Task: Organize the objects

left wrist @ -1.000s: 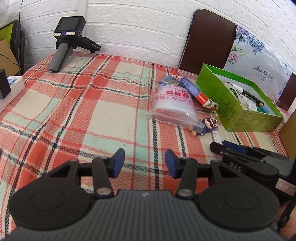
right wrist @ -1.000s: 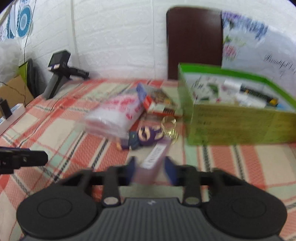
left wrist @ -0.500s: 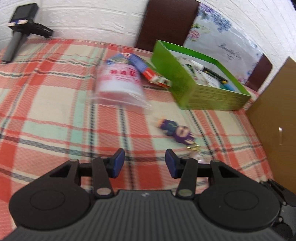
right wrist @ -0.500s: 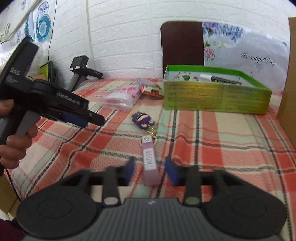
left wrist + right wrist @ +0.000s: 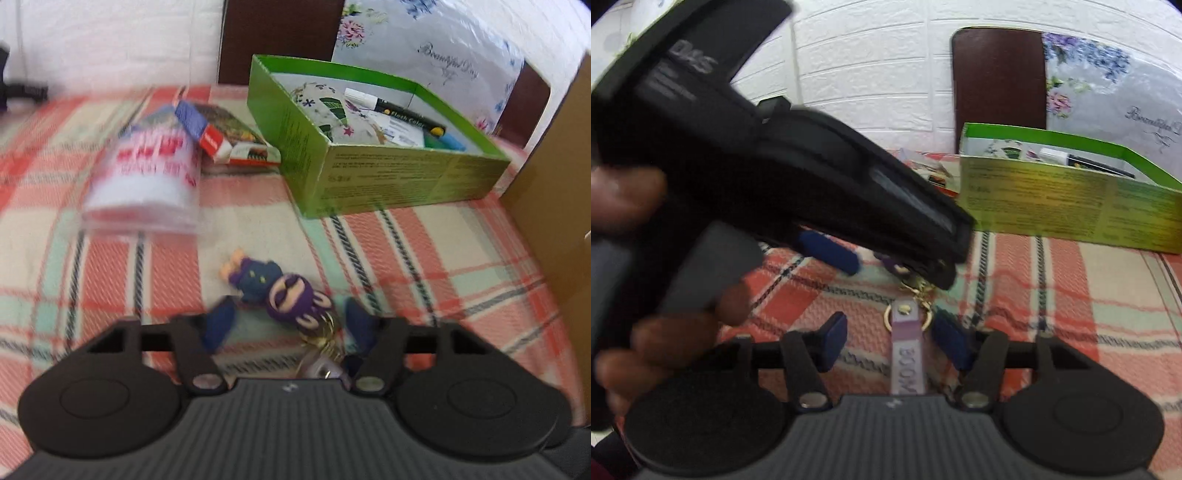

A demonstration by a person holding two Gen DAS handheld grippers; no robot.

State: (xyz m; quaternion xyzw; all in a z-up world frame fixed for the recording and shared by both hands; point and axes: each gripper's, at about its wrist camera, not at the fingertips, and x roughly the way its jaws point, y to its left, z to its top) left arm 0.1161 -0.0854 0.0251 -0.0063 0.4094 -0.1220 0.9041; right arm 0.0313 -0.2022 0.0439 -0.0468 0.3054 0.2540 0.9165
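Both tongs converge on a purple doll keychain (image 5: 284, 295) lying on the plaid cloth (image 5: 424, 251). The left gripper (image 5: 288, 325), its jaws parted and just widened a little, frames the doll's head without pressing it. The right gripper (image 5: 890, 339) stands with its jaws apart, just narrowed, on either side of the lilac strap (image 5: 907, 354), pads clear of it; the strap lies flat between them. The green box (image 5: 388, 177), already holding pens and papers, sits well ahead of both, to the right. Judged from this, the pickup is in hand: one gripper must close on doll or strap, lift the keychain, and carry it forward into the box.
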